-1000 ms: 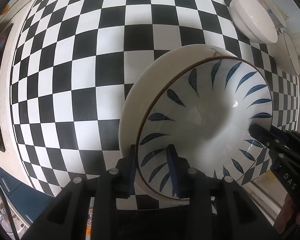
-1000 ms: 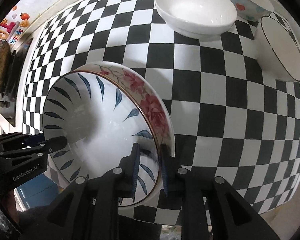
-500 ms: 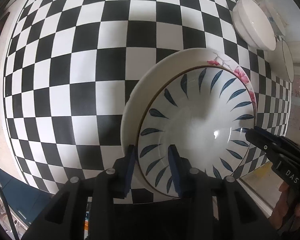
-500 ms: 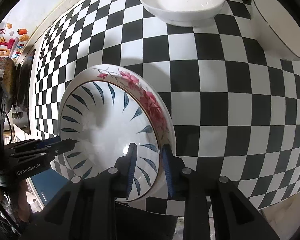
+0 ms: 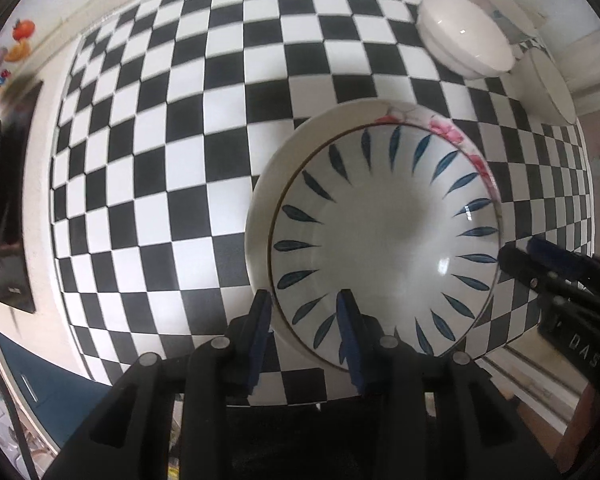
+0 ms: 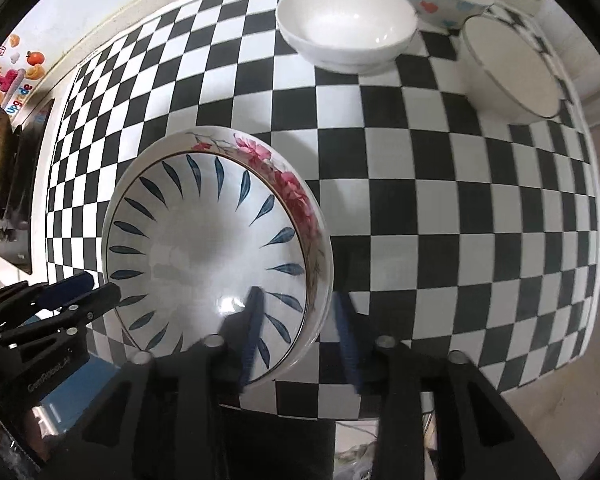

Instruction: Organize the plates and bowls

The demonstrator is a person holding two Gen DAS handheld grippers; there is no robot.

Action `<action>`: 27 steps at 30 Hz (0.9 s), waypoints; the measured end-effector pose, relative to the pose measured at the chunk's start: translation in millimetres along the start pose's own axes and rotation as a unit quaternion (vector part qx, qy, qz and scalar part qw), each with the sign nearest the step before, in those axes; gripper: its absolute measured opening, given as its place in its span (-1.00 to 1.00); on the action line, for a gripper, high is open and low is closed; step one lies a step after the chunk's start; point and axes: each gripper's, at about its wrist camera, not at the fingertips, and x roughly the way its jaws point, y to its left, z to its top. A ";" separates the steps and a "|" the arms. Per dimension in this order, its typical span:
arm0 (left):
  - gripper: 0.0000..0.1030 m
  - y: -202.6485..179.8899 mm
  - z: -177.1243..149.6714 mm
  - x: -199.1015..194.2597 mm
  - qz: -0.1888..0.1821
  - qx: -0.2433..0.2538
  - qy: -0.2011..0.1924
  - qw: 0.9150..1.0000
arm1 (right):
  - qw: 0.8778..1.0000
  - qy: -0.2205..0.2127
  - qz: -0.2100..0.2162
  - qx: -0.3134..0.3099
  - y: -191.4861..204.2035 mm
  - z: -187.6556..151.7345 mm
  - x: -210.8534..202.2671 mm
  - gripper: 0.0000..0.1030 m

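The left gripper (image 5: 304,320) straddles the rim of the blue-leaf white ceramic bowl (image 5: 384,240), nested in a pink-floral plate (image 6: 300,200) on the checkered desk (image 6: 440,208); right gripper (image 6: 298,320) open. Three bowls (image 6: 346,24) remain unstacked.

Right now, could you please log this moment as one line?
leaf plate nested in floral plate on checkered table | left gripper shut on both rims | right gripper open astride rims
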 end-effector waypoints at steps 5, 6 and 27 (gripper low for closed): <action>-0.31 -7.7 -9.9 -32.4 0.004 0.009 -0.031 0.999 | 1.000 -0.025 -0.002 0.007 4.6 -14.6 -29.2 0.24; -0.30 -9.8 -15.4 -42.9 -0.002 0.009 -0.039 0.999 | 0.999 -0.034 -0.001 0.007 5.4 -18.1 -38.8 0.24; -0.27 -5.9 -76.3 -177.7 -0.040 -0.019 -0.100 0.994 | 0.989 -0.149 0.020 -0.010 11.6 -87.3 -227.3 0.24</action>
